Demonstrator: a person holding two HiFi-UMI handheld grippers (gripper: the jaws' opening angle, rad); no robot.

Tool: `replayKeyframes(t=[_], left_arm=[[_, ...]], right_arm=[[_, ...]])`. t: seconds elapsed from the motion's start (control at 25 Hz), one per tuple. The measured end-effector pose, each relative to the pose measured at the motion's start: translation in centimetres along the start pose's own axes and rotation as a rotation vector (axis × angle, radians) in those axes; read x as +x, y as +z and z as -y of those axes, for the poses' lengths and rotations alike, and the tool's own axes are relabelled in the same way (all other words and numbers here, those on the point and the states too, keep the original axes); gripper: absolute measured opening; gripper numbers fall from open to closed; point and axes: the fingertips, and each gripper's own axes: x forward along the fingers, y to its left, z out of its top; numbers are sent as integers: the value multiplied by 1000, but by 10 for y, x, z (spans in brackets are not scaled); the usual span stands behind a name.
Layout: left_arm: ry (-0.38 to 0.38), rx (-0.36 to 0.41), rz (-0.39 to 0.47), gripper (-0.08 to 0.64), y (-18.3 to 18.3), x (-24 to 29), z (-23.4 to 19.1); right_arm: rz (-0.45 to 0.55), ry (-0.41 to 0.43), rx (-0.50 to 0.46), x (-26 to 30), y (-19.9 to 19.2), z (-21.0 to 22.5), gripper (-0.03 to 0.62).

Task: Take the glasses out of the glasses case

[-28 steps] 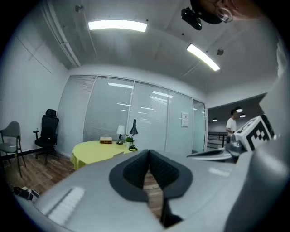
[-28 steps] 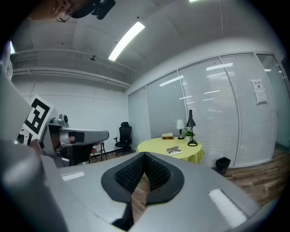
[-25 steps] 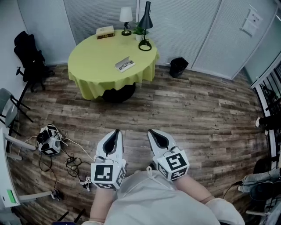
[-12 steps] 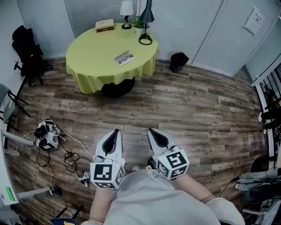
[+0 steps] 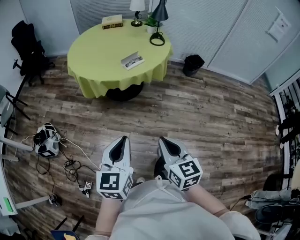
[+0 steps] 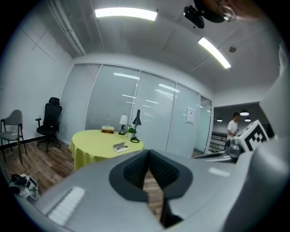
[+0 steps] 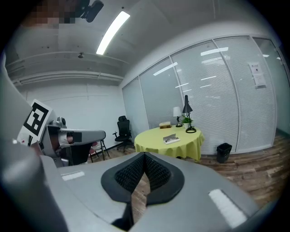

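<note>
currently left tongs (image 5: pixel 124 138) and right tongs (image 5: pixel 162 139) are closed, empty.

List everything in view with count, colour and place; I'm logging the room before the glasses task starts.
Round table: 1, yellow-green cloth, far end of the room.
Glasses case: 1, pale, appears open, on the table's near part.
Book: 1, tan and dark, table's back edge.
White-shaded lamp: 1, table's back edge.
Black lamp: 1, right of the white-shaded one.
Plant: 1, green, between the lamps.
Bin: 1, black, floor right of the table.
Office chair: 1, black, left of the table.
Cabled device: 1, white and black, floor at left.
Left tool: 1, grey, shut, empty.
Right tool: 1, grey, shut, empty.
</note>
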Motion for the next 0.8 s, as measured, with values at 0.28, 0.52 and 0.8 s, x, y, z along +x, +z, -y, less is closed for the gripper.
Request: replayKeyframes(t=[0.28,0.52,0.8], left_arm=[[79,5,-32,6,10,85,-3],[126,-25,-30,6,31,175,12],[138,-15,-30,6,47,267,48]], right_arm=[[-25,88,7,56,25,71,0],[-39,166,-32,96,62,147,0],[-31,168,-44,123,93,246,0]])
